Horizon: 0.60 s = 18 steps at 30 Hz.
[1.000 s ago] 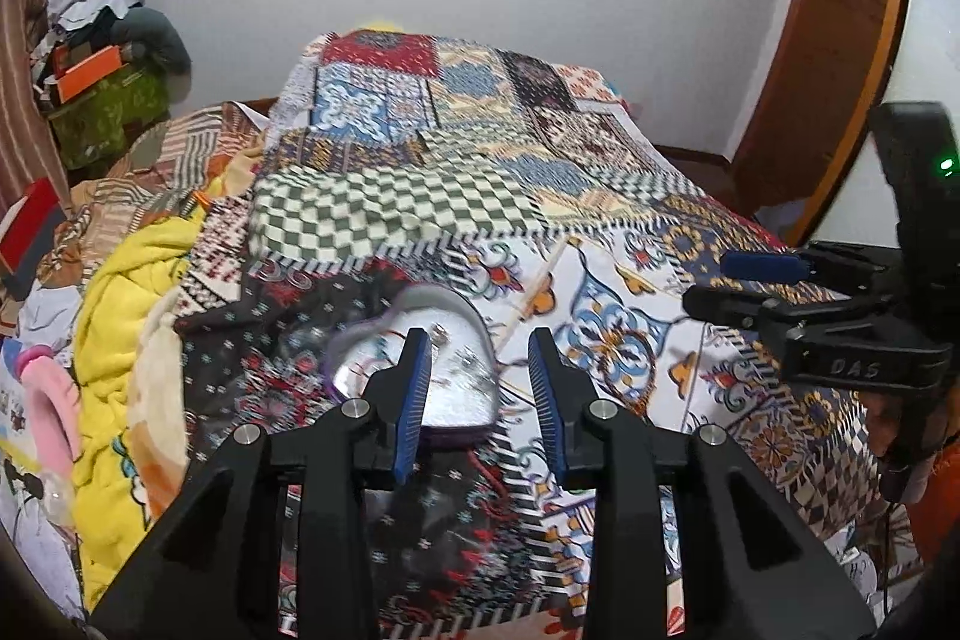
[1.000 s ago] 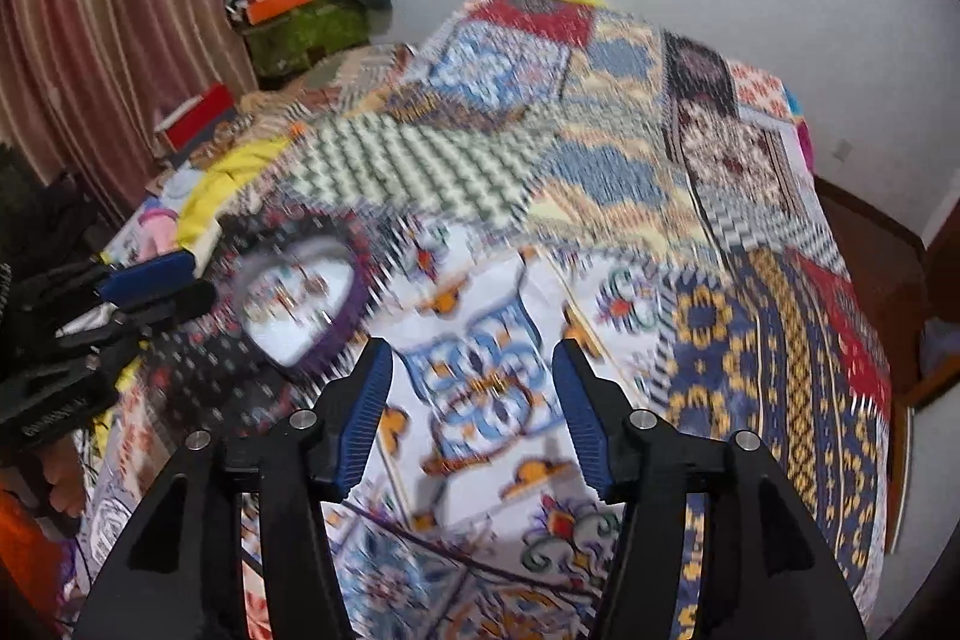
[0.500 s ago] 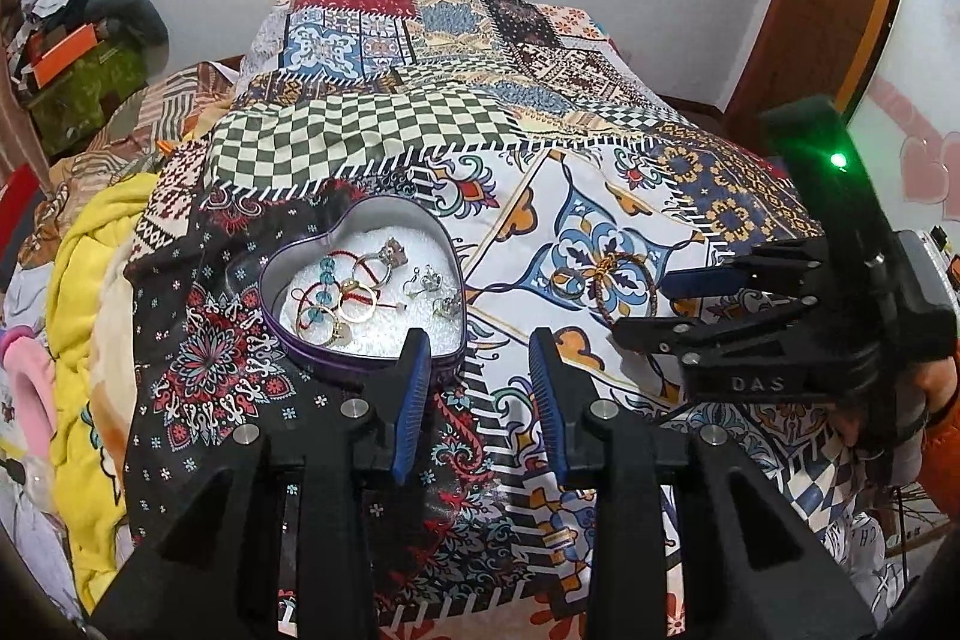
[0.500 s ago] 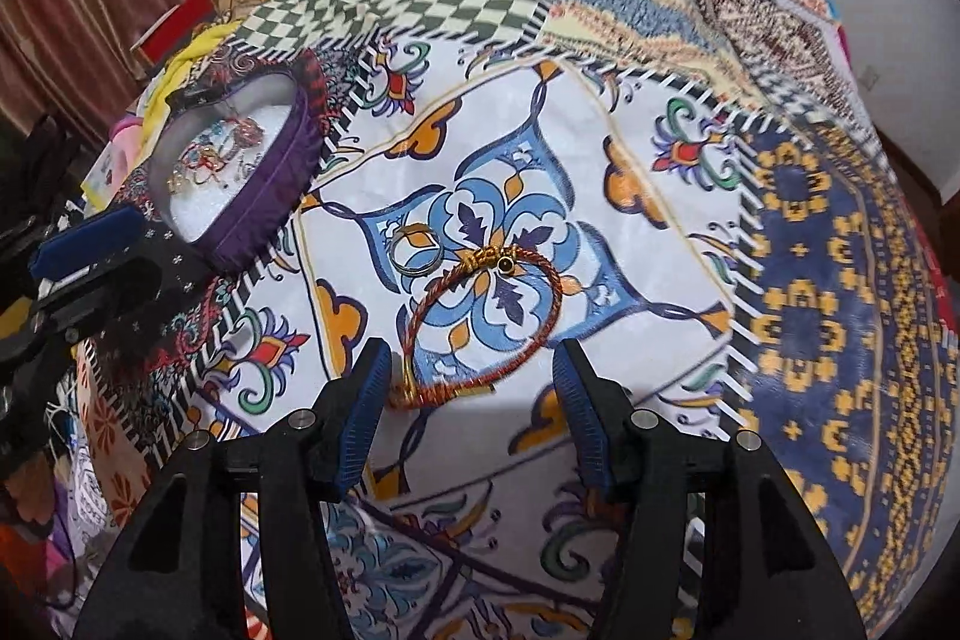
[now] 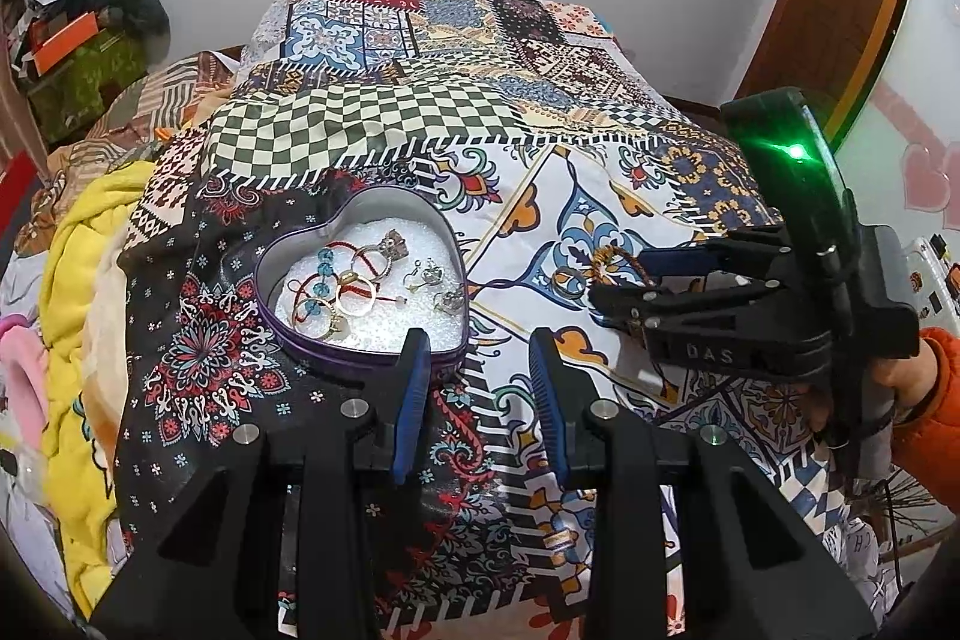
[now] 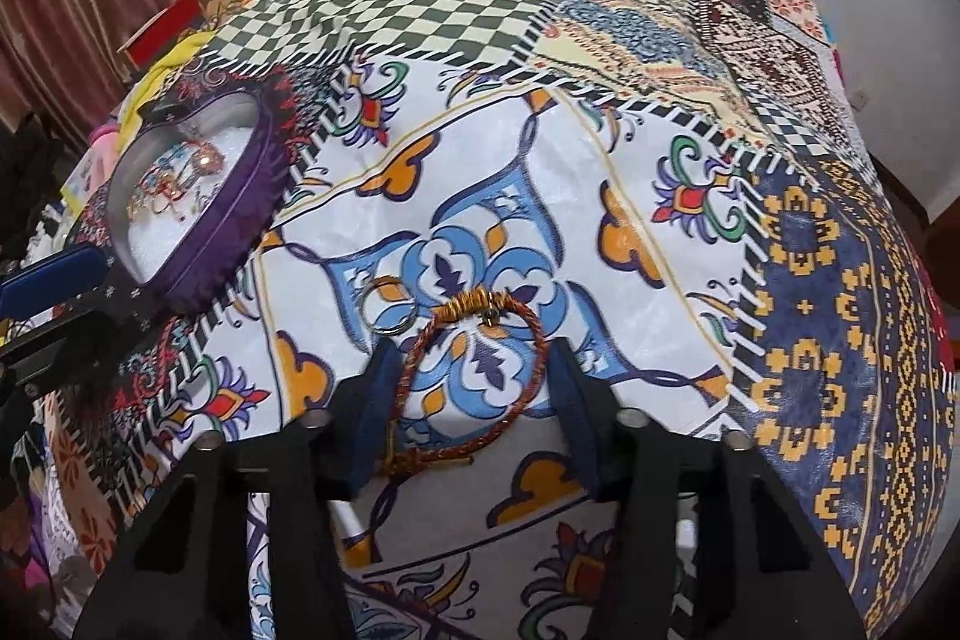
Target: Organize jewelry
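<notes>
Right wrist view had the patchwork bed point(image 6: 690, 196), purple heart tin point(image 6: 228, 226) off left, right hand-held gripper point(image 6: 474, 370) spread wide around the braided bracelet point(image 6: 474, 376), small ring point(image 6: 387, 307) just left. Left hand-held gripper point(image 5: 480, 382) apart by the tin.

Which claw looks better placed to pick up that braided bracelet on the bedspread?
The right claw, probably. It is open with the bracelet lying between its fingers. The left claw is also open but sits near the heart-shaped tin, away from the bracelet.
</notes>
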{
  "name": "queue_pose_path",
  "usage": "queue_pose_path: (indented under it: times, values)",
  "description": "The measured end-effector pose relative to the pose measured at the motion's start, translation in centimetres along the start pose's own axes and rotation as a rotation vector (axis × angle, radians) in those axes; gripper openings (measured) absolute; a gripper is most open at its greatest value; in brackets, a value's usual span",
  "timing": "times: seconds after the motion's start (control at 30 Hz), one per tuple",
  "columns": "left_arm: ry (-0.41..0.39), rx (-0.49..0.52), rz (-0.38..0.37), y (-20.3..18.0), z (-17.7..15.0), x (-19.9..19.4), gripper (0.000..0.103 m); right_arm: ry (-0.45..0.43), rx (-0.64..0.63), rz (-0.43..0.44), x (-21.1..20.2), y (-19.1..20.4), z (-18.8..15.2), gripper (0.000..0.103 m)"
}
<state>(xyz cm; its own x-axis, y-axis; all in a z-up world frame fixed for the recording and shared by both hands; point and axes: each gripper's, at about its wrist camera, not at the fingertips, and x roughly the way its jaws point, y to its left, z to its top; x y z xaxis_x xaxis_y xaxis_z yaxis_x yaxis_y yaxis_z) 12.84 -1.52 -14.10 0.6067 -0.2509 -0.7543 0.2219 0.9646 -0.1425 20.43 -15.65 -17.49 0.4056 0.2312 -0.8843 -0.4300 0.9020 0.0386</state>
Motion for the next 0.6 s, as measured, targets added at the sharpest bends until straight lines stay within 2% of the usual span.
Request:
queue_pose_path:
  times: [0.07,0.13,0.3,0.6]
  values:
    - [-0.001,0.001,-0.006,-0.2,0.1,-0.1,0.033,0.0,0.014,0.0,0.0,-0.4,0.2,0.019]
    - [-0.001,0.004,-0.013,-0.5,0.3,-0.1,0.033,0.002,0.041,0.011,-0.1,-1.0,0.1,0.01]
    - [0.008,0.013,-0.034,-1.5,1.0,0.3,0.033,-0.016,0.069,0.029,-1.0,-1.7,-0.2,0.008]
    - [0.043,0.069,-0.056,-4.8,2.1,2.8,0.033,-0.121,0.111,0.032,-5.1,-4.1,-1.2,0.007]
